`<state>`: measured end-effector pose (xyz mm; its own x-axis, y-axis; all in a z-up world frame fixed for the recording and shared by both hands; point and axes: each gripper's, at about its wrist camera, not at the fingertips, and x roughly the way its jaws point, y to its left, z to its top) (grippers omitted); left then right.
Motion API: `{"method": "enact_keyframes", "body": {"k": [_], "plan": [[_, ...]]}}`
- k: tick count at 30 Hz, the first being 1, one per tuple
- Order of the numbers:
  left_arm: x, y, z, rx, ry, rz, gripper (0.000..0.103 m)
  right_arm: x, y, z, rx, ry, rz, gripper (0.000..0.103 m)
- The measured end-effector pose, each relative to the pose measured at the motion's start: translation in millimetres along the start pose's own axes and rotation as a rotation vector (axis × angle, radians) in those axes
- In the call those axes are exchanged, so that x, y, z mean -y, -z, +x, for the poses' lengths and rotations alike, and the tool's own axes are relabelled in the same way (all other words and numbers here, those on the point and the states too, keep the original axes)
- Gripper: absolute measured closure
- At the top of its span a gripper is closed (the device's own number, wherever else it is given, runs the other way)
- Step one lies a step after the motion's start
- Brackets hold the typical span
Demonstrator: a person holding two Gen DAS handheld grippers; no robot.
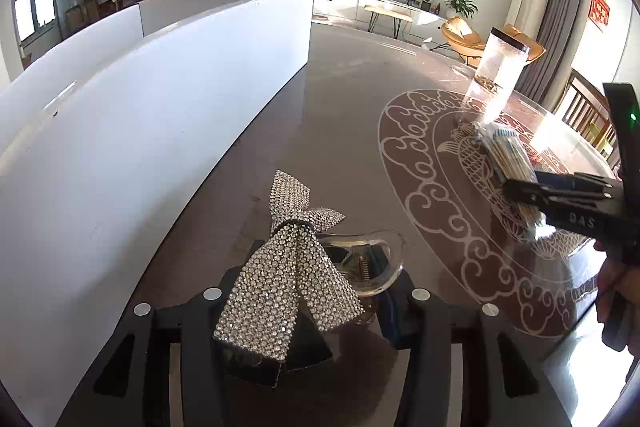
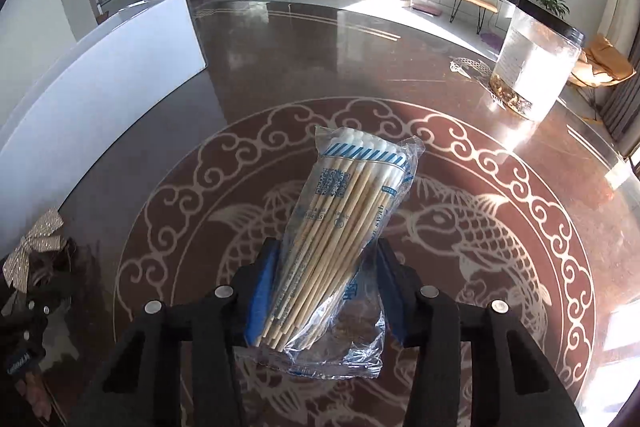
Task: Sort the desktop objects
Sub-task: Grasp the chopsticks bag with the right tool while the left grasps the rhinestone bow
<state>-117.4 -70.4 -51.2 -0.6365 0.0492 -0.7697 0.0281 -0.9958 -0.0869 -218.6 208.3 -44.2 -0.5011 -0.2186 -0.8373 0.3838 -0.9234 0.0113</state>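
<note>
A rhinestone bow (image 1: 288, 267) on a clear hair clip (image 1: 376, 259) sits between the blue pads of my left gripper (image 1: 320, 307), which is shut on it just above the table. In the right wrist view, a clear bag of wooden cotton swabs (image 2: 344, 211) stands tilted between the pads of my right gripper (image 2: 326, 287), and both pads press its sides. The bag's lower end rests on the table's fish pattern. From the left wrist view, the right gripper (image 1: 516, 191) and the bag (image 1: 500, 151) are at the right. The bow (image 2: 36, 243) shows at the far left of the right wrist view.
The round brown glass-topped table (image 2: 320, 47) carries a white fish and cloud design. A tall clear jar (image 2: 536, 67) with a dark lid stands at the back right. A long white board (image 1: 160, 87) runs along the left side. Chairs stand beyond the table's right edge.
</note>
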Motion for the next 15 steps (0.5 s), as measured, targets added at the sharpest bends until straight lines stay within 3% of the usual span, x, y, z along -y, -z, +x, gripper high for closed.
{"method": "enact_keyframes", "body": {"k": [5, 6, 7, 8, 9, 10, 12, 15], "plan": [[21.1, 15.7, -7.4, -0.012, -0.001, 0.089, 0.055, -0.9, 115.0, -75.7, 0.051, -0.009, -0.007, 0.053], [26.0, 16.7, -8.2, -0.014, -0.010, 0.107, 0.054, -1.4, 130.2, -84.8, 0.067, 0.000, 0.002, 0.050], [30.3, 18.4, -8.1, -0.018, -0.026, 0.124, 0.051, -0.5, 141.1, -89.9, 0.080, 0.009, 0.010, 0.040], [30.5, 19.5, -9.5, -0.014, -0.044, 0.137, 0.043, -1.3, 148.0, -93.1, 0.080, 0.017, 0.015, 0.032], [31.2, 18.1, -8.7, -0.016, -0.062, 0.143, 0.034, -2.4, 150.6, -93.7, 0.073, 0.025, 0.018, 0.015], [31.8, 18.2, -7.2, -0.023, -0.075, 0.145, 0.020, 1.4, 148.8, -93.4, 0.065, 0.029, 0.023, 0.006], [29.9, 18.0, -6.9, -0.029, -0.072, 0.146, 0.018, 0.8, 149.4, -88.0, 0.039, 0.041, 0.029, 0.000], [21.6, 16.2, -3.9, -0.055, -0.055, 0.110, 0.009, 3.8, 147.9, -92.6, 0.036, 0.050, 0.044, 0.000]]}}
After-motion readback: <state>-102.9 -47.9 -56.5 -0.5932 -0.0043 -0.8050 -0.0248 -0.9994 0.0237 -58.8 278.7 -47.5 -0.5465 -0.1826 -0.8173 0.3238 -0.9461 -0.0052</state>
